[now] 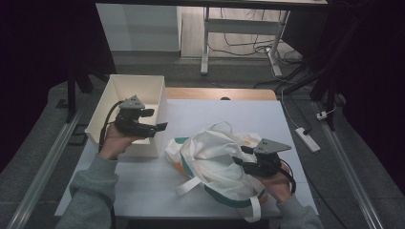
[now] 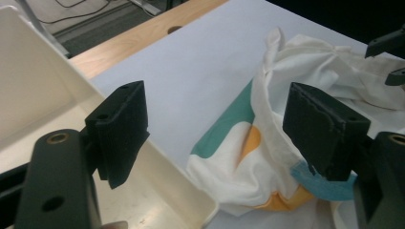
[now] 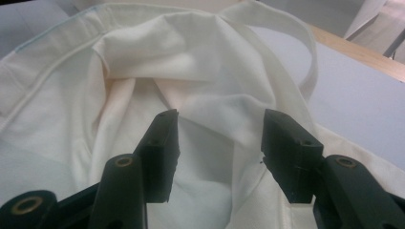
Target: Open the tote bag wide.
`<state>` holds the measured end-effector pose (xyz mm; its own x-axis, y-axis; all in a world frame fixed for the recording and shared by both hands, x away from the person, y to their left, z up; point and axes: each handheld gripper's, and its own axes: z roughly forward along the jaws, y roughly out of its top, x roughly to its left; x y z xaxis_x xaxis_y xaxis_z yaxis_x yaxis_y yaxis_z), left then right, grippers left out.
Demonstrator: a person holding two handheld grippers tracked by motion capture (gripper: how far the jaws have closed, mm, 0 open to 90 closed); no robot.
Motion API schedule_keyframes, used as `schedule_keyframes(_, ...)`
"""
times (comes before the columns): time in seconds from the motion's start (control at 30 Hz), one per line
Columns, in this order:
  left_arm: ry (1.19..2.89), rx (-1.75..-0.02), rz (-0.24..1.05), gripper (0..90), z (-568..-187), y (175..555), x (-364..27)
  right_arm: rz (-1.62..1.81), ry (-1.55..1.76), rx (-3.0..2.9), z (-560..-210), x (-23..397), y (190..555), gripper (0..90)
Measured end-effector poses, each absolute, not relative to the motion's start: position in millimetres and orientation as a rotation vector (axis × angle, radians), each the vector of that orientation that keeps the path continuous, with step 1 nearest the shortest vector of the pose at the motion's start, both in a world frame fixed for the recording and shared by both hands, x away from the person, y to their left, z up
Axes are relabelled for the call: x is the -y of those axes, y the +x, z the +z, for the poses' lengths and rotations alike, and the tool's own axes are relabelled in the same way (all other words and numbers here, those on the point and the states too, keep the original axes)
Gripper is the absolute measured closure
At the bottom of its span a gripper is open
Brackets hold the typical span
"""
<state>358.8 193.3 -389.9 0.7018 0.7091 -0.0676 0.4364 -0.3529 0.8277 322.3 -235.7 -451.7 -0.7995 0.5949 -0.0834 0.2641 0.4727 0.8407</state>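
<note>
Left gripper (image 1: 152,120): it is hovering over the box (image 1: 114,88) at the surface's left edge, jaws standing wide apart and gripping nothing.
Right gripper (image 1: 242,156): it is resting on the bag (image 1: 215,157) near the surface's front right corner, jaws partly open with loose cloth lying between them; the pads are not pressing it.
Bag: it is lying crumpled in the middle of the surface (image 1: 229,114), just beside the box, its handle (image 1: 188,186) trailing toward the front edge.
Risk, bag: the right jaws are likely catching only one thin layer, so the cloth may be slipping out when lifted.
Risk, box: the left gripper is sitting close to the box wall and may be knocking it in swinging across to the bag.
Risk, handle: the loose handle may be snagging a jaw.
Writing: no brand, label or lettering is showing; the bag is carrying only teal, orange and blue patches.
</note>
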Motion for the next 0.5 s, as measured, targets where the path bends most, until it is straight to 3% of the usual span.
schedule_keyframes(0.5,1.974,-0.97,0.439,24.0,-386.5,360.9,-225.1,1.233,0.724,-2.358,-453.5,236.6,322.2,46.8)
